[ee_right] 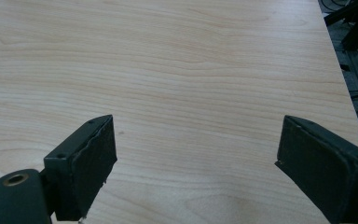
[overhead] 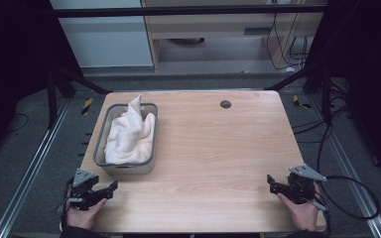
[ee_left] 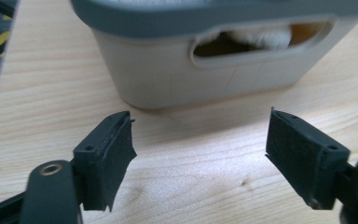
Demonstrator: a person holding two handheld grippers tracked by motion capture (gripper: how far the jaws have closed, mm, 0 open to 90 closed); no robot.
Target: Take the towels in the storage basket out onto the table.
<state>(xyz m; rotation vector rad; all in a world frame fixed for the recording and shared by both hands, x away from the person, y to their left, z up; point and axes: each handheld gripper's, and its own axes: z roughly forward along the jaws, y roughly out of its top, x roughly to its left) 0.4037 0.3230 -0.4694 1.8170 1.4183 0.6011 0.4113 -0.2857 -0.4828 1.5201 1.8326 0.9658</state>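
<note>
A grey plastic bin (overhead: 99,144) stands on the left half of the wooden table (overhead: 218,148), and a crumpled white cloth (overhead: 129,134) is piled in it, rising above the rim. My left gripper (overhead: 110,191) is held at the table's front left corner, just in front of the bin, open and empty. In the left gripper view the open gripper (ee_left: 200,135) faces the bin's near wall (ee_left: 168,79), where a bit of the cloth (ee_left: 261,37) shows through the handle slot. My right gripper (overhead: 272,184) sits open at the front right corner; its own view has the gripper (ee_right: 196,149) over bare wood.
A small dark round cap (overhead: 225,104) is set in the table near its far edge. Black frame posts and cables (overhead: 347,188) stand around the table on the grey floor. The wood between the bin and the right edge (ee_right: 340,93) is bare.
</note>
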